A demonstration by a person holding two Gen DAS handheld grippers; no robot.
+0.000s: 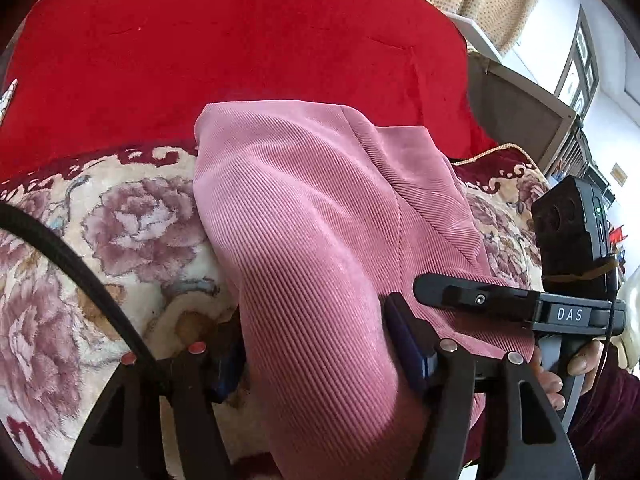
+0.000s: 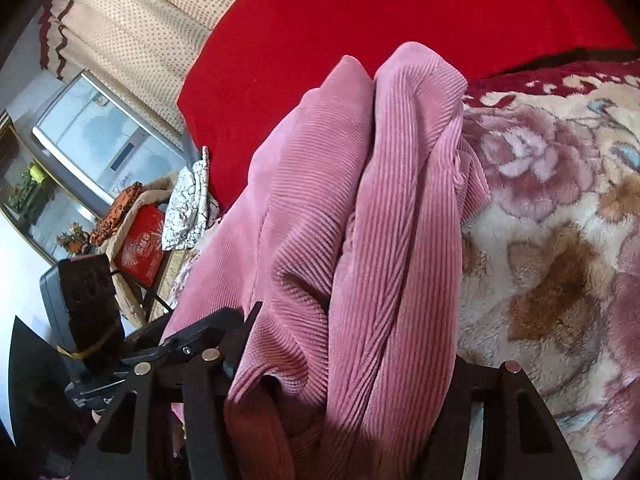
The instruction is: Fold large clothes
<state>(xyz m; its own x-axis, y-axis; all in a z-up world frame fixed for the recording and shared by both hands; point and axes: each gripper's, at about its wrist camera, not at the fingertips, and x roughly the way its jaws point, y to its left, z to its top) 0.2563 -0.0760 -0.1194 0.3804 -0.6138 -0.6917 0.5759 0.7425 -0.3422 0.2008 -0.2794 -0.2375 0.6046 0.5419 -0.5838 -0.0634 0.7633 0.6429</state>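
A pink ribbed garment (image 1: 312, 216) lies bunched on a floral blanket (image 1: 120, 240). My left gripper (image 1: 316, 352) has its jaws around a thick fold of the garment, which fills the gap between them. My right gripper shows at the right of the left wrist view (image 1: 440, 292), its fingers resting on the cloth. In the right wrist view the garment (image 2: 360, 240) rises in folds between the jaws of my right gripper (image 2: 340, 380), which holds it. My left gripper shows at the lower left of that view (image 2: 192, 344).
A red blanket (image 1: 240, 40) covers the far part of the bed. The floral blanket (image 2: 560, 240) spreads to the right. Beyond the bed's left edge stand a grey box (image 2: 100, 144), a red carton (image 2: 140, 244) and a patterned cloth (image 2: 188, 200).
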